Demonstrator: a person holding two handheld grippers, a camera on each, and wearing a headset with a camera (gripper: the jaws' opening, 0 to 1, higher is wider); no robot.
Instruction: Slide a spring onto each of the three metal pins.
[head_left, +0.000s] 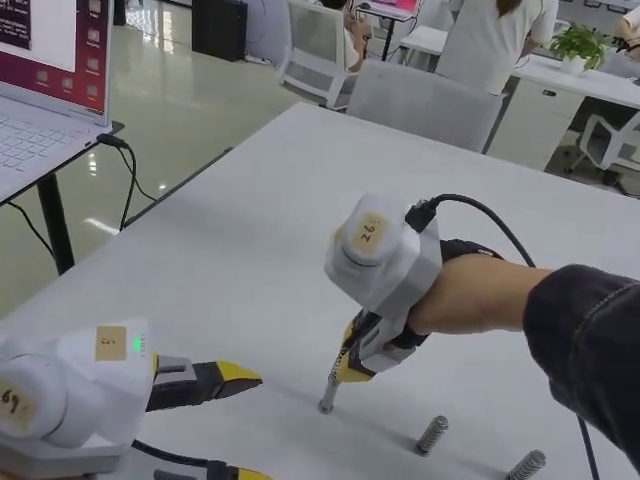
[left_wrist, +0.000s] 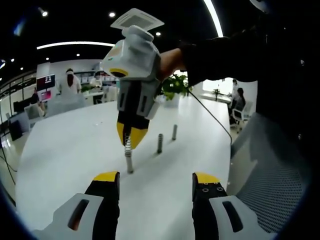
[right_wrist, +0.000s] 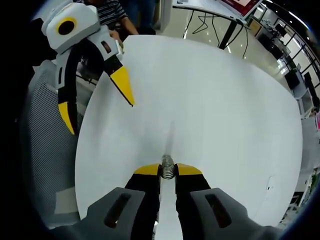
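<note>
Spring (right_wrist: 168, 166) pinched in my right claw (right_wrist: 168, 171), label (head_left: 367, 234) 26, just over pin (head_left: 328, 398); left claw (left_wrist: 156, 182) spread, empty.

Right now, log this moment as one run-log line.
right hand-held gripper: shut on spring, over bare pin | left hand-held gripper: open, empty | other two pins: springs on

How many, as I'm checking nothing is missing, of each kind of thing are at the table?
Springs: 3
Pins: 3, two inside springs
Grippers: 2, left gripper, right gripper
Total: 8
</note>
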